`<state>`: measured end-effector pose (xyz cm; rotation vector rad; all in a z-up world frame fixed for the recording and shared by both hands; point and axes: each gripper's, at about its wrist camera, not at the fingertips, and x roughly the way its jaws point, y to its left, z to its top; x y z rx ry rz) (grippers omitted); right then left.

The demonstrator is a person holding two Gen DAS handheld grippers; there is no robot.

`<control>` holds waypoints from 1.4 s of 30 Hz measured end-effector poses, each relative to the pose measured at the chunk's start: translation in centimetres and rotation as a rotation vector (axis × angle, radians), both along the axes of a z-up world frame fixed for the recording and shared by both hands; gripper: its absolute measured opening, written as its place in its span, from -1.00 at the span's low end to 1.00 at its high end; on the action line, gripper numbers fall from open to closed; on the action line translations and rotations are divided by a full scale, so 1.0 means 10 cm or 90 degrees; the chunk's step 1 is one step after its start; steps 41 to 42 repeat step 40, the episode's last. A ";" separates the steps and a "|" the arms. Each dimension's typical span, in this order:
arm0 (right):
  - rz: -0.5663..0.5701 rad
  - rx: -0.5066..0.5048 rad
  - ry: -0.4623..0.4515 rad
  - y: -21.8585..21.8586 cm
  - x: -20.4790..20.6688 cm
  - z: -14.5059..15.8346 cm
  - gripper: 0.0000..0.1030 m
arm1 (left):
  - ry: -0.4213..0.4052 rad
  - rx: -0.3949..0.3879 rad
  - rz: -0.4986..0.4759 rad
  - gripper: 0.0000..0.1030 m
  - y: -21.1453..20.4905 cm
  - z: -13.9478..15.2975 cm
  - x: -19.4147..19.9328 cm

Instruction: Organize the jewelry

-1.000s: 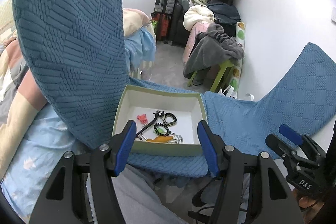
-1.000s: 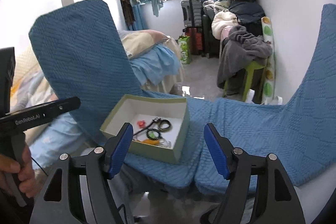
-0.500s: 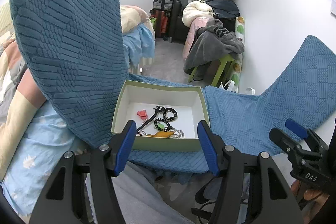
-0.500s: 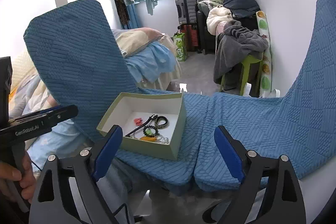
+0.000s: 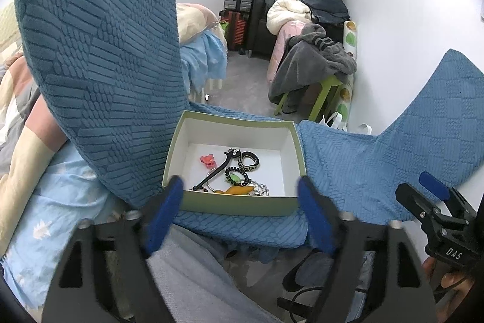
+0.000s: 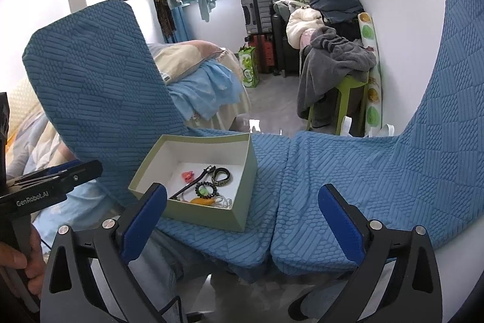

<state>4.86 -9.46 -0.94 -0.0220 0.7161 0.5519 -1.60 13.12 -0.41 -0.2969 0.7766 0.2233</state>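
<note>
Both tools hover short of the box, neither touching anything. Left hand-held gripper: jaws wide, have just been opening further, nothing between them. Right hand-held gripper: jaws at their widest, also just opened, empty.

Open green box sits on the blue quilted seat cushion, near its front edge, just beside the seam between two cushions. Inside, on the white floor, a loose heap: a red piece, a black hair stick, a black patterned ring, a green-and-black beaded loop, an orange piece, a silvery chain.

Risks, as judged: items overlap, so a pinch on one could drag the chain or beads with it. The cushion is soft; pressing on the box wall could tip it off the front edge.
</note>
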 end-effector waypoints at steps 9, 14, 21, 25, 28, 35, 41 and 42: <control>-0.004 -0.005 0.003 -0.01 0.01 -0.01 0.96 | 0.017 0.002 0.003 0.60 -0.01 -0.05 0.00; -0.006 -0.001 0.002 0.00 0.00 -0.01 0.96 | 0.020 0.013 0.014 0.60 -0.02 -0.04 0.00; -0.006 -0.002 0.003 0.01 -0.01 -0.01 0.96 | 0.026 0.016 0.023 0.60 0.00 -0.05 0.00; -0.006 -0.002 0.003 0.00 -0.01 -0.01 0.96 | 0.024 0.014 0.024 0.60 -0.01 -0.05 -0.01; -0.004 -0.002 0.003 0.00 -0.01 -0.01 0.96 | 0.023 0.018 0.026 0.60 -0.01 -0.05 -0.01; -0.005 -0.001 0.002 0.01 -0.01 -0.01 0.96 | 0.023 0.017 0.025 0.60 -0.02 -0.04 -0.01; -0.006 -0.001 0.000 0.01 -0.01 0.00 0.96 | 0.024 0.015 0.026 0.60 -0.03 -0.04 -0.01; -0.006 -0.001 0.000 0.01 -0.01 0.00 0.96 | 0.024 0.015 0.026 0.60 -0.03 -0.04 -0.01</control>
